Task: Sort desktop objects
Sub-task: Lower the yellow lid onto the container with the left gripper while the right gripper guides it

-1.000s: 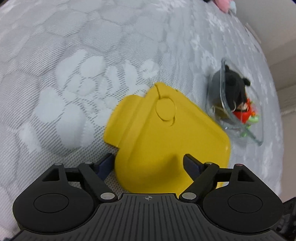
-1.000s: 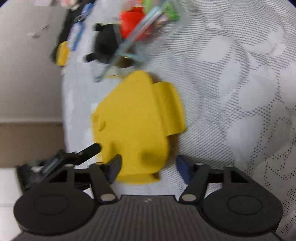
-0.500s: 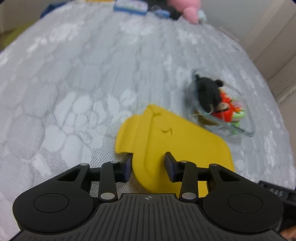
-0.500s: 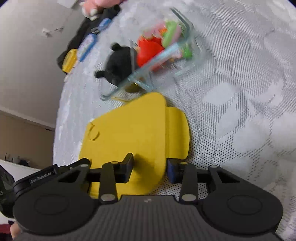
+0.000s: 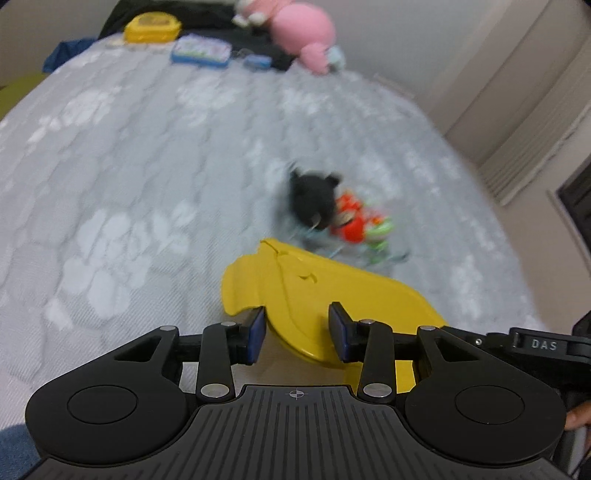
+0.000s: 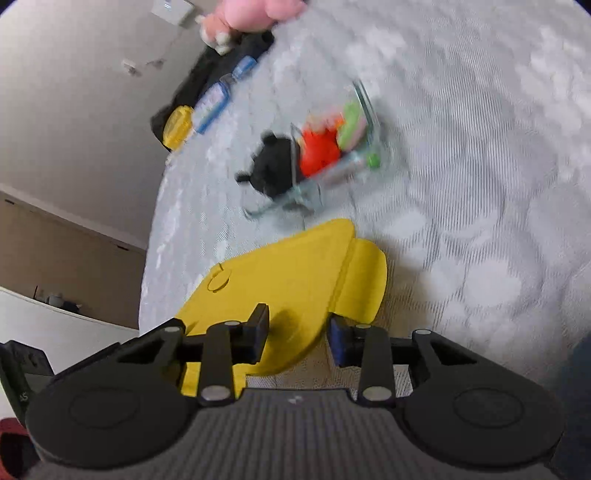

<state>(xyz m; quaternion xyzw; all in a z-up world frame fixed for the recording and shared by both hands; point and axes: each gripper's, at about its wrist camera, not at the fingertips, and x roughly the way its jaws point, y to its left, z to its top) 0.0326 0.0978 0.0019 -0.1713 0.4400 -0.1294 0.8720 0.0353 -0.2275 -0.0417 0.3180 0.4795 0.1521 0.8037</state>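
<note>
Pinching yellow lid [image 5: 314, 291] from both ends | left hand-held gripper [image 5: 296, 334] and right hand-held gripper [image 6: 297, 336] closed on its edges | lid lifted over grey mattress [image 5: 129, 166], near clear container [image 6: 343, 162] of toys

I count one yellow lid [image 5: 317, 295] at lower centre of my left view. One clear container [image 6: 332, 173] sits mid-frame, with one black plush [image 5: 314, 199] and one red toy [image 5: 349, 221] in it; the green bits beside them are too blurred to count. Along the top edge I see one pink plush [image 5: 299, 26], one yellow box [image 5: 151, 26] and two blue tins [image 5: 201, 55], one large and one small. Two grippers: one left gripper [image 5: 296, 330], one right gripper [image 6: 297, 334].
</note>
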